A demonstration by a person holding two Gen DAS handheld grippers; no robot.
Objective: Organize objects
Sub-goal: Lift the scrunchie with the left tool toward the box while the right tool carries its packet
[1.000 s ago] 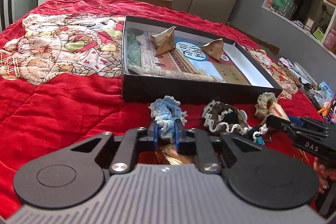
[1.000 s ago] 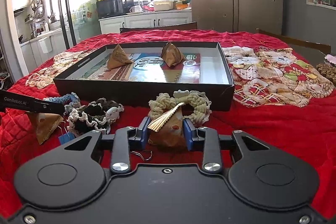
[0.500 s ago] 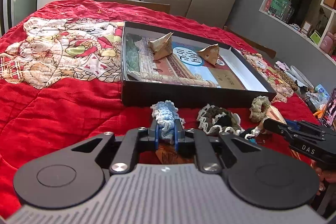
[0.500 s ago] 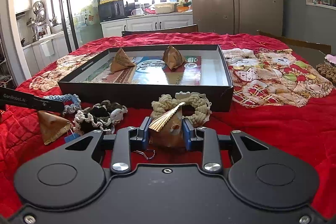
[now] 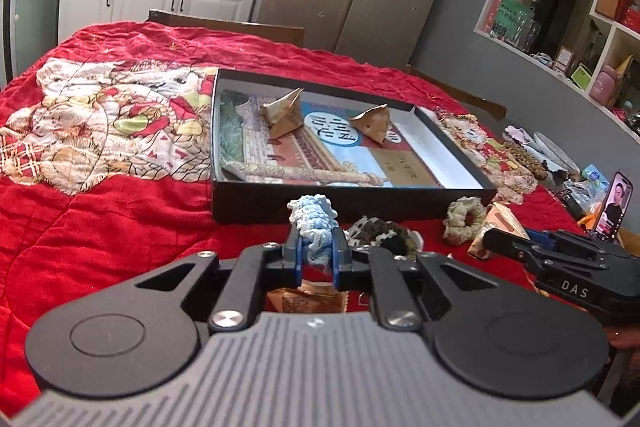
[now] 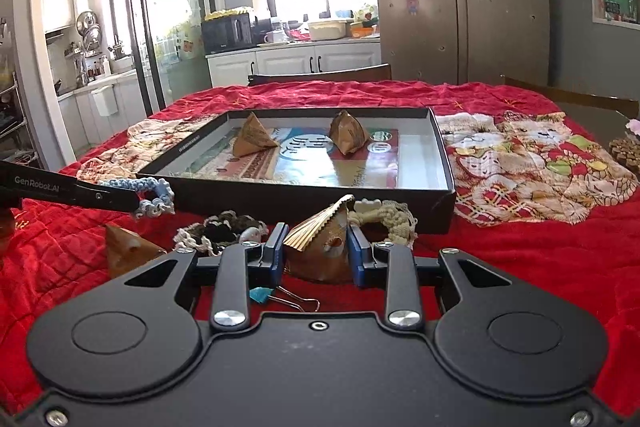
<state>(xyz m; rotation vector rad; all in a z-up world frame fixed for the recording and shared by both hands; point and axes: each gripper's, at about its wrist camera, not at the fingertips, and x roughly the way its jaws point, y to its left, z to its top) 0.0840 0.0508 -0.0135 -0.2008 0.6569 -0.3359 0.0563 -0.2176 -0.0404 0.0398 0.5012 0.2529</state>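
Note:
My left gripper (image 5: 316,251) is shut on a blue crocheted scrunchie (image 5: 314,217), held above the red cloth just before the black box (image 5: 352,195). In the right wrist view the left gripper (image 6: 134,201) comes in from the left with the blue scrunchie (image 6: 154,193) hanging from its tips. My right gripper (image 6: 318,251) is shut on a gold-brown pyramid packet (image 6: 320,239), low over the cloth. Two more pyramid packets (image 5: 284,115) (image 5: 374,123) lie inside the box. A dark scrunchie (image 6: 224,231) and a cream scrunchie (image 6: 384,215) rest in front of it.
Another brown packet (image 6: 128,253) lies on the cloth at the left, and a binder clip (image 6: 288,299) lies under my right gripper. A phone (image 5: 614,205) stands at the table's right edge among small clutter. Chairs stand behind the table.
My left gripper has risen with the blue scrunchie, which now hangs off the cloth. The right gripper keeps its hold on the packet and has hardly moved.

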